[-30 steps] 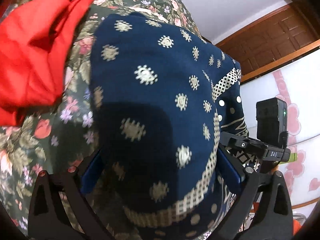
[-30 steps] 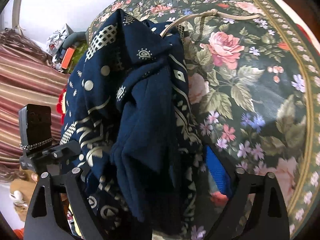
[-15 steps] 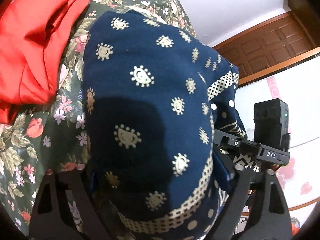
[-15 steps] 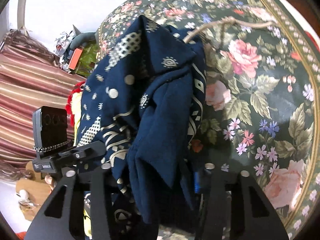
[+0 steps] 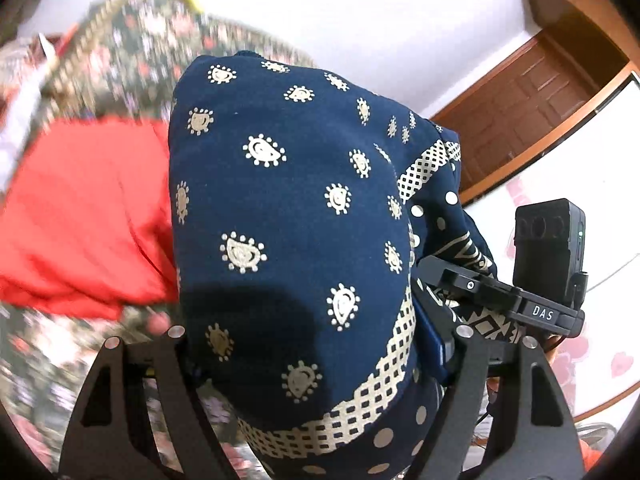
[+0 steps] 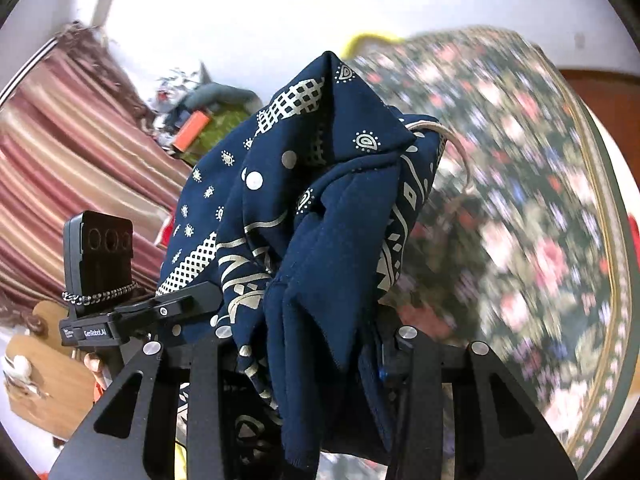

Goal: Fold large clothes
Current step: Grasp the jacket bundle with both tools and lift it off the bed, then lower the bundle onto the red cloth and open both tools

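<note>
A navy blue garment with a cream paisley and lattice print (image 5: 288,216) fills the left wrist view, bunched between the fingers of my left gripper (image 5: 312,344), which is shut on it. In the right wrist view the same garment (image 6: 320,216) hangs in thick folds from my right gripper (image 6: 304,340), also shut on it. A cream drawstring (image 6: 456,140) trails from the garment. Both grippers hold it lifted above the floral bedspread (image 6: 520,200). The fingertips are hidden by cloth.
A red cloth (image 5: 80,216) lies on the floral bedspread (image 5: 132,40) left of the garment. A wooden door (image 5: 532,92) is at the right. Striped curtains (image 6: 60,152) and clutter (image 6: 192,120) stand at the left. The background is motion-blurred.
Both grippers have risen and tilted up with the garment; more wall and ceiling show. The jaws of both have drawn closer on the cloth since a second ago.
</note>
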Demonstrator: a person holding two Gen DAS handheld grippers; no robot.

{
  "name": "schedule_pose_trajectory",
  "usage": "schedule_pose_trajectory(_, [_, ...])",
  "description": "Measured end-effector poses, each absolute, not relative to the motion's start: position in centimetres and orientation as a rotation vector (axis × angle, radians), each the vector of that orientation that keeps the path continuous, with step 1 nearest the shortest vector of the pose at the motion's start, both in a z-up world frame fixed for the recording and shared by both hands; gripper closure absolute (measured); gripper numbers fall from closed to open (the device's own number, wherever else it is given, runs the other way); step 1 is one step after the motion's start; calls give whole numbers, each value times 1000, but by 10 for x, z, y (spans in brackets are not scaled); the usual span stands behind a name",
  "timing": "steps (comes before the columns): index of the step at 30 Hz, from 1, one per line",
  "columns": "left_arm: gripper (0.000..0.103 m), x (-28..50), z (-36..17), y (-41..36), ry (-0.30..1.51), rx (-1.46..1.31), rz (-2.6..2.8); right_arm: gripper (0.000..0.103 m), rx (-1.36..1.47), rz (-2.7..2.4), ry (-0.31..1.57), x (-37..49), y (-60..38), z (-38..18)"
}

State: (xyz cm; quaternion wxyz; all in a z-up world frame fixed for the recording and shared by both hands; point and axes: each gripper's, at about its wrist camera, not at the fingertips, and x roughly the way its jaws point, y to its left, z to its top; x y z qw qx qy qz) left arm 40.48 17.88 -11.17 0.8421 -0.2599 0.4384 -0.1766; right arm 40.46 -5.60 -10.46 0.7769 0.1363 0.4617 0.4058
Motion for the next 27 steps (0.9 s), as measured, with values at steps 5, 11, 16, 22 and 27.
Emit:
schedule_pose_trajectory(5, [25,402,-71,229,857,-499,-317,67,305,928,935,414,-16,-82])
schedule_pose_trajectory(11, [25,412,-69,288,849,-490,-251,67,343,955,942,434,42,-91])
schedule_pose_trajectory(16, [25,431,-106,329,906,-507,-206,67,359,927,1004,453,84,-124])
schedule_pose_trajectory(22, [25,461,-169,367,1011,-556,-141,67,395,870,1122,474,115,-185])
schedule_pose_trajectory(27, [23,479,-230,382,1090,-570,-75,66,382,807,1181,479,126,-222])
